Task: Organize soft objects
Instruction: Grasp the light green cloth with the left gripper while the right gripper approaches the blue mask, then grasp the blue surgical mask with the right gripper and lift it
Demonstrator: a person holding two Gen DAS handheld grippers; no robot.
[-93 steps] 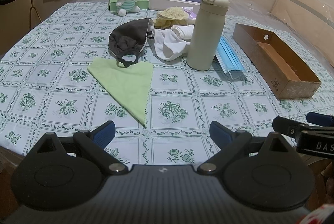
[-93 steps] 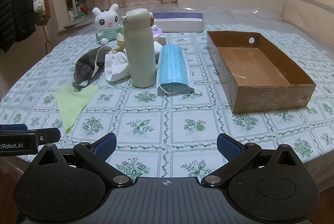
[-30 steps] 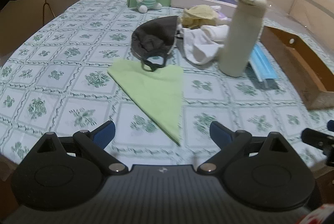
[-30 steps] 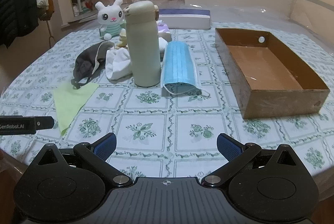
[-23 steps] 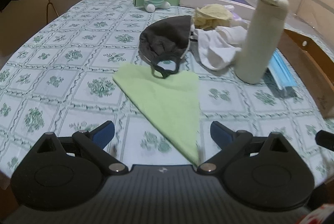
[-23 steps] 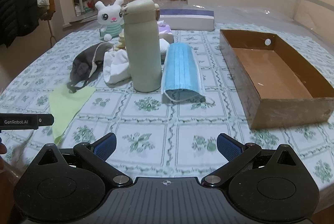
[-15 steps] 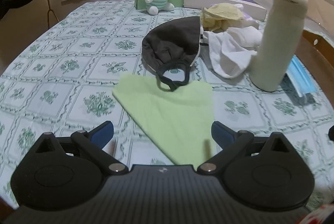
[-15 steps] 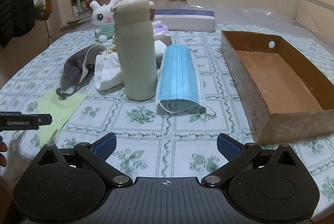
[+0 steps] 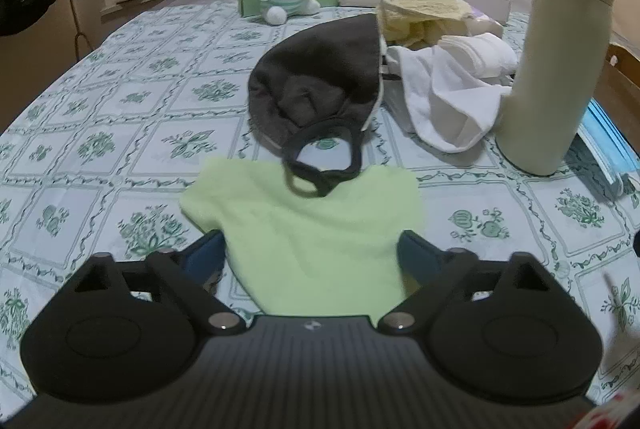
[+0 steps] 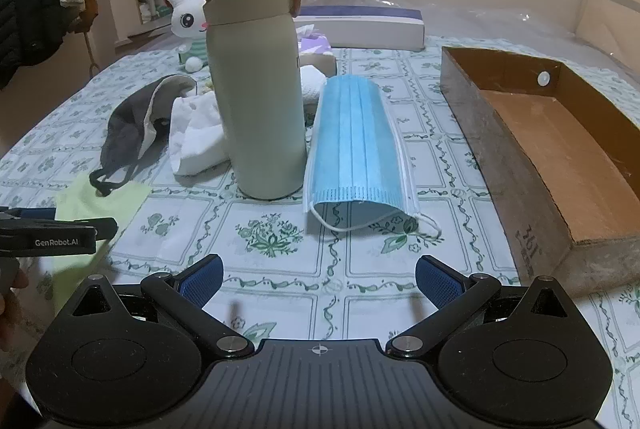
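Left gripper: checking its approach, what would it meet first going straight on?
Probably the flat light-green cloth, already lying between the closing left gripper fingers; the dark grey fabric mask lies beyond.

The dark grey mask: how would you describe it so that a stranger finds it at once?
Start from the tall cream bottle standing on the flowered table. Left of it lies crumpled white cloth, then the dark grey mask. It alone is dark, and its black ear loop rests on the green cloth.

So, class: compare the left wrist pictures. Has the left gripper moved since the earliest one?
Yes. The left gripper has come forward and down toward the green cloth, which now lies between its closing jaws; the bottle looms nearer.
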